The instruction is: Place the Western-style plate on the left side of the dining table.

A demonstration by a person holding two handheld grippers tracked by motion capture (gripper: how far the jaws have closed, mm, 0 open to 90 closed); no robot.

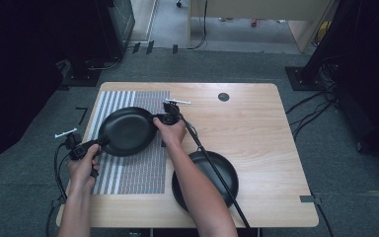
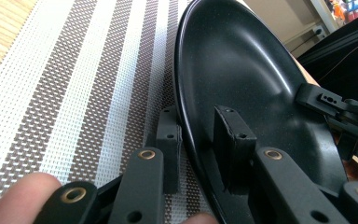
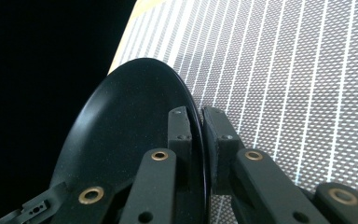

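A black plate (image 1: 126,131) hangs just over the striped placemat (image 1: 138,173), held by both grippers at opposite rims. My left gripper (image 1: 91,145) is shut on its near-left rim. In the left gripper view one jaw lies under the plate (image 2: 242,60) and one inside it, around my left gripper (image 2: 200,121). My right gripper (image 1: 160,118) is shut on the far-right rim. The right gripper view shows the thin rim of the plate (image 3: 130,121) pinched in my right gripper (image 3: 201,116), above the placemat (image 3: 284,70). The right gripper (image 2: 331,100) also appears across the plate.
A second black plate (image 1: 224,173) lies on bare wood near the table's front, partly under the right forearm, with the right gripper's cable (image 1: 212,160) running over it. A dark round grommet (image 1: 223,97) sits near the far edge. Dark equipment and cables ring the table.
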